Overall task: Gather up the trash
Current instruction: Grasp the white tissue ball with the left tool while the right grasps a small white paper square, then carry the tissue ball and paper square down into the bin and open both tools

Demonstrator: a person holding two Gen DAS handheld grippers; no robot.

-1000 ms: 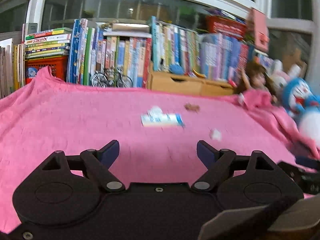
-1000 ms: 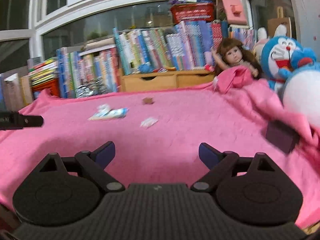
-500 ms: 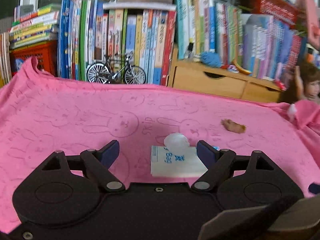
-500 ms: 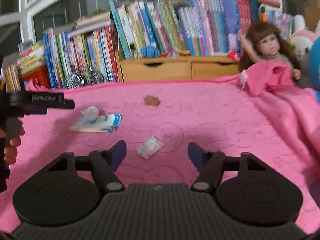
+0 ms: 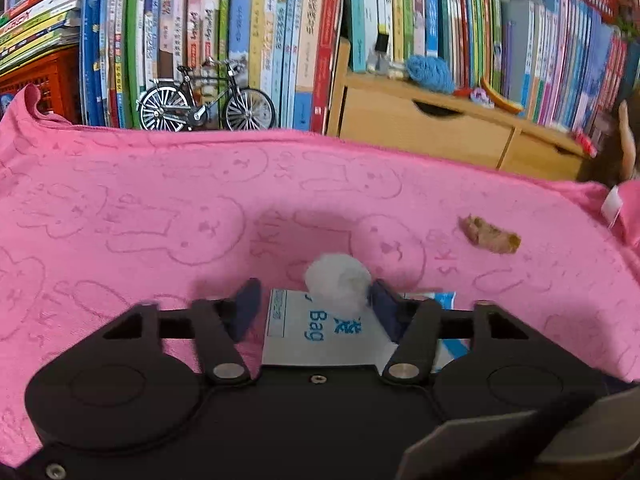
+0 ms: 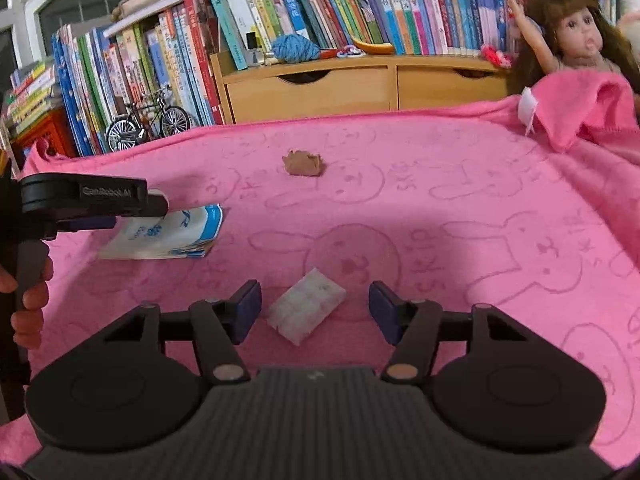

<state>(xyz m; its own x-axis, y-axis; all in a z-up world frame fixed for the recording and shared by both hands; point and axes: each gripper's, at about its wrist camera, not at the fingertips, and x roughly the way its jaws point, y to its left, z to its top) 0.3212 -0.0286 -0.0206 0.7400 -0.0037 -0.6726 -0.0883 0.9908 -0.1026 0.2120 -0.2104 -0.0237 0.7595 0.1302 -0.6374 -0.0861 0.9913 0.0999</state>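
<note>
Both grippers have dropped closer: left gripper (image 5: 314, 304) closing around the white wad (image 5: 338, 282), right gripper (image 6: 314, 307) closing astride the wrapper (image 6: 306, 305), lying diagonally, neither gripped.

A bright pink blanket (image 6: 480, 200) outlined with darker pink rabbits and lettering covers the surface. Between the black left claw's (image 5: 314, 306) dark blue pads (image 5: 246, 308) lie a white fluffy wad (image 5: 338, 280) and a white packet (image 5: 320, 332) printed in blue. A whitish wrapper (image 6: 306, 306) sits between the black right claw's (image 6: 314, 308) blue pads (image 6: 248, 308). Farther ahead lies a crumpled brown scrap (image 6: 303, 163). Beyond stand multicoloured books (image 6: 280, 8), a light wooden drawer unit (image 6: 320, 88) and a black model bicycle (image 5: 206, 100).
</note>
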